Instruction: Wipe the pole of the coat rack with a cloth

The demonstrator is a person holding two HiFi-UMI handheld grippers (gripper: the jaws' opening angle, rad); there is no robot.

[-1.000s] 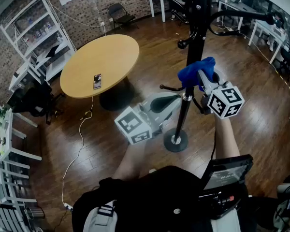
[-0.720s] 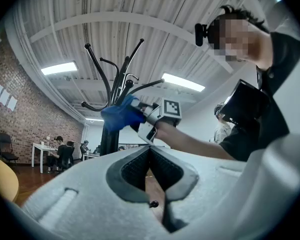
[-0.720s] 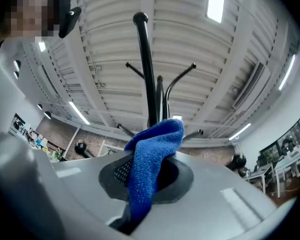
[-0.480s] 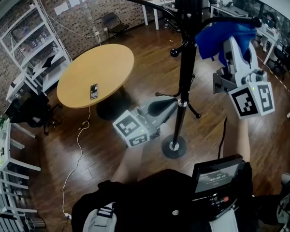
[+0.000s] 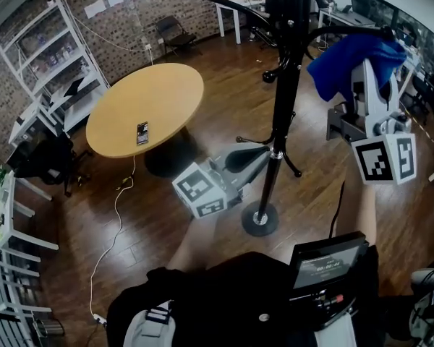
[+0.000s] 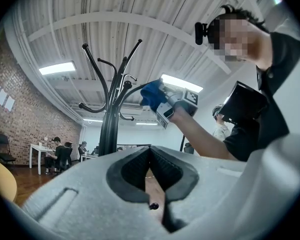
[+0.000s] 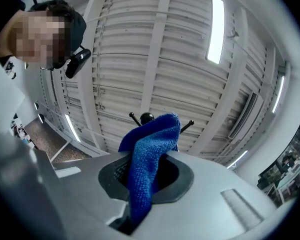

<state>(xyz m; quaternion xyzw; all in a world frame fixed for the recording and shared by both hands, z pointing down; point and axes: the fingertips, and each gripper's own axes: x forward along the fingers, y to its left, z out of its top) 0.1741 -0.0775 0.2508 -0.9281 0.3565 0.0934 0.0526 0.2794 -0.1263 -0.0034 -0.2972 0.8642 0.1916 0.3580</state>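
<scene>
While I hold it high, right claw (image 7: 147,176): clamped on blue cloth (image 7: 151,144), tail hanging loose.
Pole (image 5: 286,100): left of claw, not touching.
Left claw (image 6: 150,170): pinched together, empty, down-left of it.
Risk: loose cloth snags hook arm (image 5: 325,32), slips out.

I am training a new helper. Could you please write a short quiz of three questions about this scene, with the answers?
1. What does the right gripper hold? A a cup; B a cloth; C nothing.
2. True or false: the left gripper is open.
3. Fill in: the phone lies on the round ____.

Key: 1 B; 2 false, it is shut and empty; 3 table.
</scene>
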